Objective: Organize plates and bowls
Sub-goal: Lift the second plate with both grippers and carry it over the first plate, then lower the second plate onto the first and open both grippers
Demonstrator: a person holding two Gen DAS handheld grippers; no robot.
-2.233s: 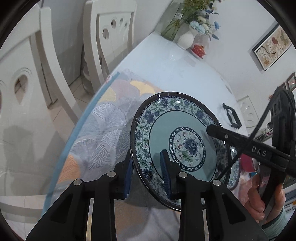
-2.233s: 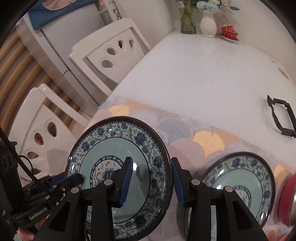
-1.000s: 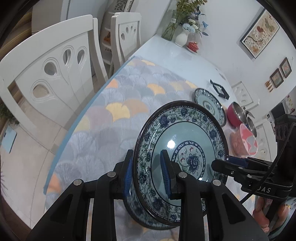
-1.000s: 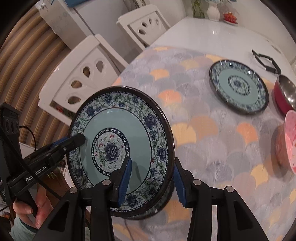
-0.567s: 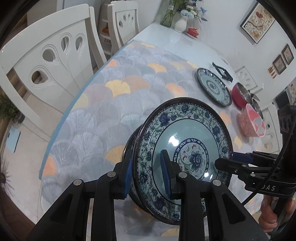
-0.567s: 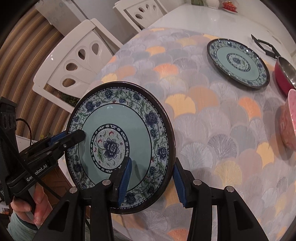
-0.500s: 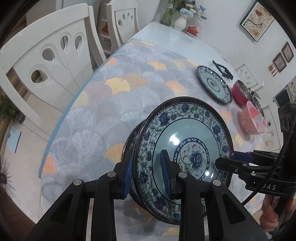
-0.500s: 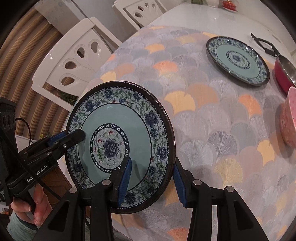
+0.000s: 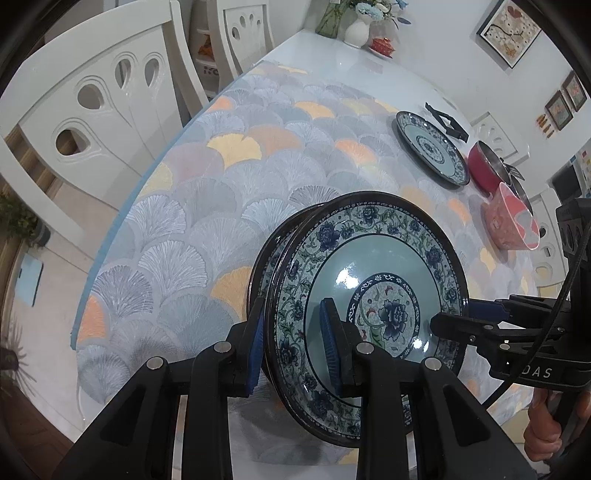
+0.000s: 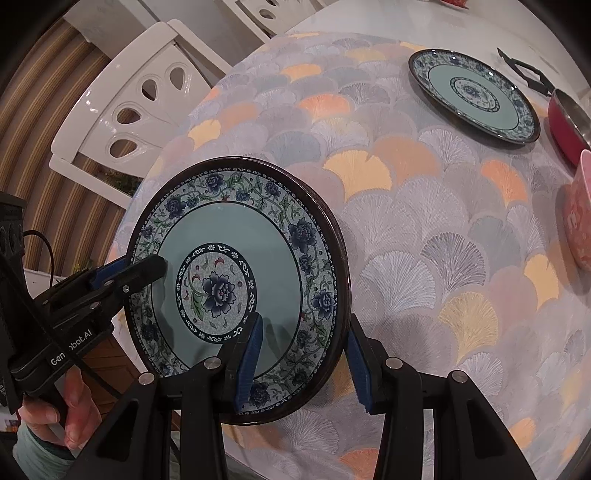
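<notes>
A blue-and-green floral plate (image 9: 369,266) hangs tilted, held by both grippers. My left gripper (image 9: 293,341) is shut on its near-left rim, one blue pad on the face and one under it. My right gripper (image 10: 303,358) is shut on the opposite rim of the same plate (image 10: 236,229). Each gripper also shows in the other's view, clamped on the plate's edge. Right under the held plate lies a second matching plate (image 9: 264,258), mostly hidden; I cannot tell if they touch. A third matching plate (image 10: 472,96) lies flat farther along the table.
The fan-patterned tablecloth (image 9: 221,206) covers the near end of the table. A red pot (image 9: 484,170) and a pink bowl (image 9: 509,225) stand beside the far plate. White chairs (image 9: 99,110) line the left edge. A vase (image 9: 356,29) stands at the far end.
Both grippers have come down with the plate, closer to the plate lying below it. Their grip on the rim is the same.
</notes>
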